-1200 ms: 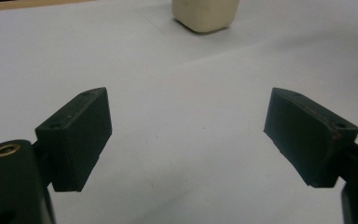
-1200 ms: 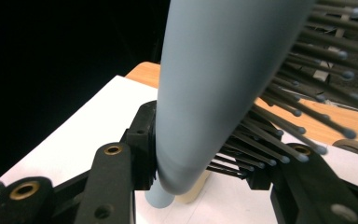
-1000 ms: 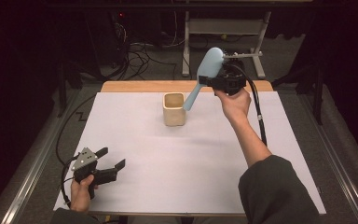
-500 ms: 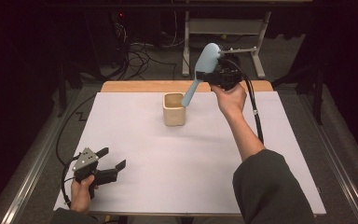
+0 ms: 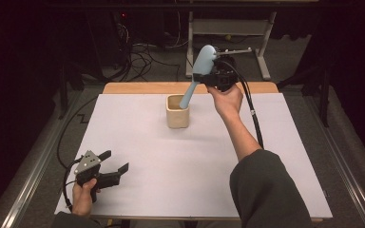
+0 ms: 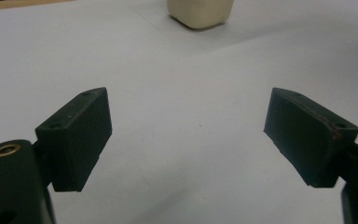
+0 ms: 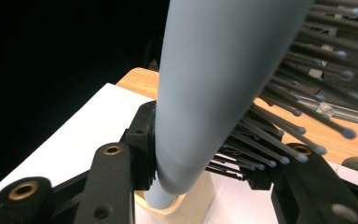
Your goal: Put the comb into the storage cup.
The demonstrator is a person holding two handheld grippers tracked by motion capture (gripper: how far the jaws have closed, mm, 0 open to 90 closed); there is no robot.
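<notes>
Hairbrush held tilted over the cup

The pale blue hairbrush (image 5: 200, 71) is clamped by the right claw (image 5: 210, 79) at its bristled head, its handle end lowered into the cream cup (image 5: 177, 114) on the white worktop (image 5: 195, 156). The left claw (image 5: 114, 164), spread apart, is held empty near the worktop's front corner.

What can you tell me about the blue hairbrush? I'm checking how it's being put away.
The hairbrush is pale blue, smooth and plastic-looking, with dark ball-tipped bristles on one face. It tilts head-up, its handle end dipping into the cream square cup at the table's far side. The right tool is shut on it near the base of the head.
</notes>
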